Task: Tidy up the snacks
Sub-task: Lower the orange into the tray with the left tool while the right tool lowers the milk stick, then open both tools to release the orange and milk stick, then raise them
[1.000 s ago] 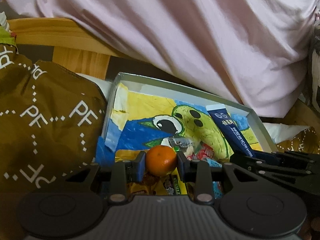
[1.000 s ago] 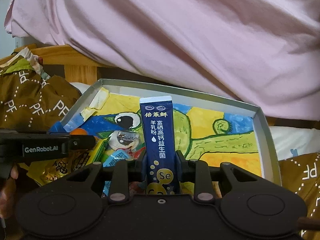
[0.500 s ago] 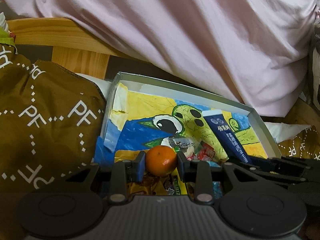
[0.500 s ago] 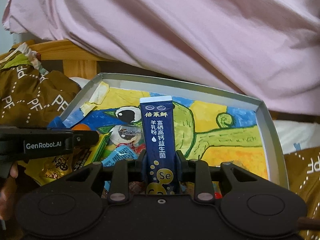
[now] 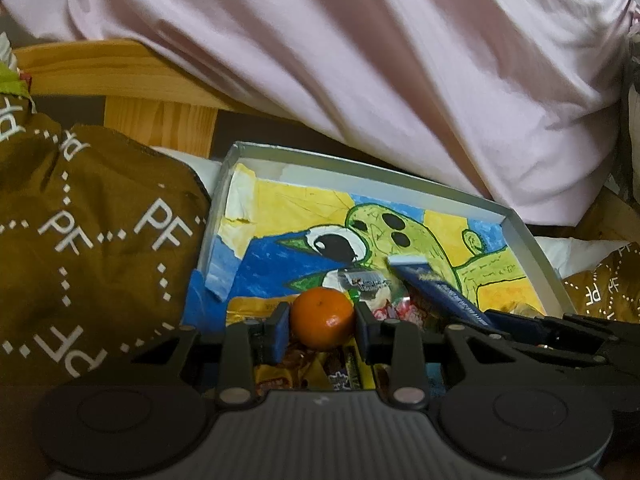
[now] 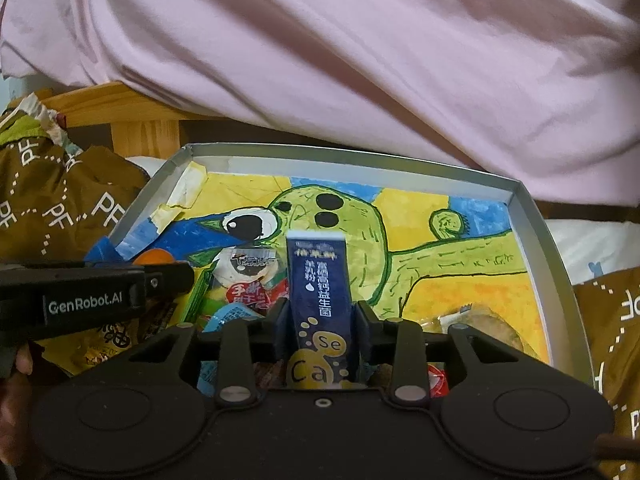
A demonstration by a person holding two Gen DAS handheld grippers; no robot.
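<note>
My left gripper (image 5: 322,322) is shut on a small orange mandarin (image 5: 322,322), held over the near left part of a shallow grey tray (image 5: 524,232) lined with a yellow, blue and green drawing. My right gripper (image 6: 320,322) is shut on a dark blue sachet (image 6: 319,280) with white print, held upright over the tray (image 6: 532,216) near its front middle. The sachet also shows in the left wrist view (image 5: 444,292), and the left gripper shows at the left of the right wrist view (image 6: 120,280). Several wrapped snacks (image 6: 244,280) lie in the tray's near left corner.
A brown cloth with white "PF" print (image 5: 92,240) lies to the left of the tray and also at its right (image 6: 612,320). A pink cloth (image 5: 360,60) hangs behind the tray over a wooden frame (image 5: 100,76). A clear-wrapped snack (image 6: 476,322) lies at the tray's near right.
Both grippers have come lower and further over the tray. The blue sachet has tilted down toward the snacks. Both holds are the same.
</note>
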